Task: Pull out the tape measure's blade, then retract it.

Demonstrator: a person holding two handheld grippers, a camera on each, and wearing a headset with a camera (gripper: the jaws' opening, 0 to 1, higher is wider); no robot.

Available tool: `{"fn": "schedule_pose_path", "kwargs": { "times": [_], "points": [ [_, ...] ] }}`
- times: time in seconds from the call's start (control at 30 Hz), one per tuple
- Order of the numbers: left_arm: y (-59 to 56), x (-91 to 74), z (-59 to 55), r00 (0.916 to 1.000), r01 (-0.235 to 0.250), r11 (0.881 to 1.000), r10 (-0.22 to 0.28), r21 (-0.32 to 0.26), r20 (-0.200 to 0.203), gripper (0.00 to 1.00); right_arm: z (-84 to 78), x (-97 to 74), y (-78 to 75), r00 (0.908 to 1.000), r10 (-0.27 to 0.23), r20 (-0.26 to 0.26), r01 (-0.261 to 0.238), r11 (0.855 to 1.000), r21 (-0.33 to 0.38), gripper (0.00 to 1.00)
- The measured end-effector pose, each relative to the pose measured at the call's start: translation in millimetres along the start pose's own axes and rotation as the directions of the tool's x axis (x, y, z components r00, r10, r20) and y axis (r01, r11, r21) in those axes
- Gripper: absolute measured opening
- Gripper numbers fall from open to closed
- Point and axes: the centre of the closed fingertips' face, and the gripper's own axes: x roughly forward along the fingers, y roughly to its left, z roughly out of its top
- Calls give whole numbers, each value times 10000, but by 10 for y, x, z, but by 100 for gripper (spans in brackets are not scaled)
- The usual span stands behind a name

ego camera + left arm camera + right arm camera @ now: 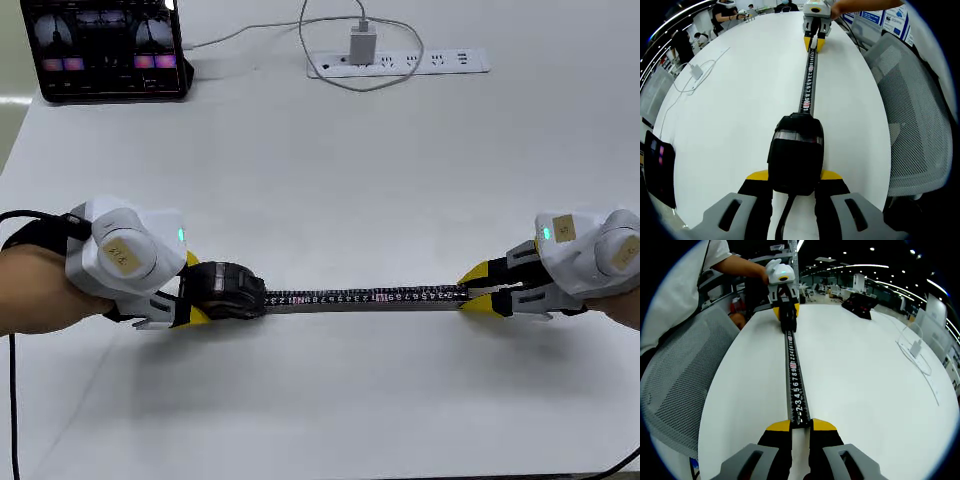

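The black tape measure case (225, 291) lies on the white table, held in my left gripper (195, 298), whose yellow-tipped jaws are shut on its sides; the case (796, 152) fills the near part of the left gripper view. Its blade (365, 297) is drawn out to the right, flat just above the table. My right gripper (478, 288) is shut on the blade's end (799, 421). In the right gripper view the blade (792, 375) runs away to the case (788, 317) and left gripper. The right gripper (815, 44) appears far up the left gripper view.
A white power strip (400, 62) with a charger and looped cable lies at the table's far side. A tablet (108, 48) stands at the far left. A grey mesh chair (917, 100) sits by the near table edge. Wide bare tabletop lies around the blade.
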Motion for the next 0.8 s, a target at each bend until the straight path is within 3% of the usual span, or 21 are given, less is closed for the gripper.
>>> {"fn": "schedule_pose_path", "kwargs": {
  "times": [0.3,0.6,0.8],
  "points": [
    [-1,1,5,10000,-65,10000,65,-28,18,27,-16,-11,-6,9999,17,-147,-19,9999,-133,8],
    [3,-6,27,9994,-127,9994,137,-313,332,28,0,8,-17,9995,-61,-298,57,9999,-127,10],
    [6,-10,28,9997,-129,9991,137,-400,191,28,-14,-2,-22,9991,-135,-411,126,9997,-211,11]
  ]
}}
